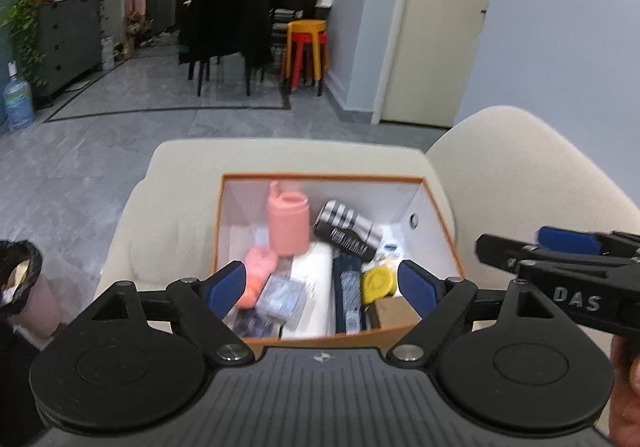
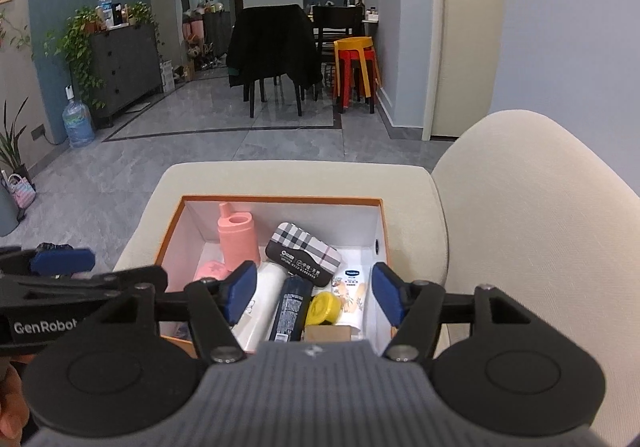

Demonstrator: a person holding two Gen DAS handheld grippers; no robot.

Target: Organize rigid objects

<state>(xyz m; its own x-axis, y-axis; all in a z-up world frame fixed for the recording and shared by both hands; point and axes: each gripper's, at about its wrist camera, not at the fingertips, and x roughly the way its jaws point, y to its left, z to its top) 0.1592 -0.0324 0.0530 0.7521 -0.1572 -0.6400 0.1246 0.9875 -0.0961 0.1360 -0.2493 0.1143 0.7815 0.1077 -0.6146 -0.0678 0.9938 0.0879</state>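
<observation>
Both the left gripper (image 1: 323, 283) and the right gripper (image 2: 313, 295) are released, holding nothing, above the box (image 2: 280, 200) (full of bottles).

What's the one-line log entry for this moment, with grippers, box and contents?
left gripper: open, empty | right gripper: open, empty | orange box: on cream seat | pink bottle upright; plaid case tilted

Grey tiled floor (image 2: 280, 143), dark cabinet (image 2: 124, 67), stacked stools (image 2: 356, 67), cream sofa (image 2: 540, 207)
</observation>
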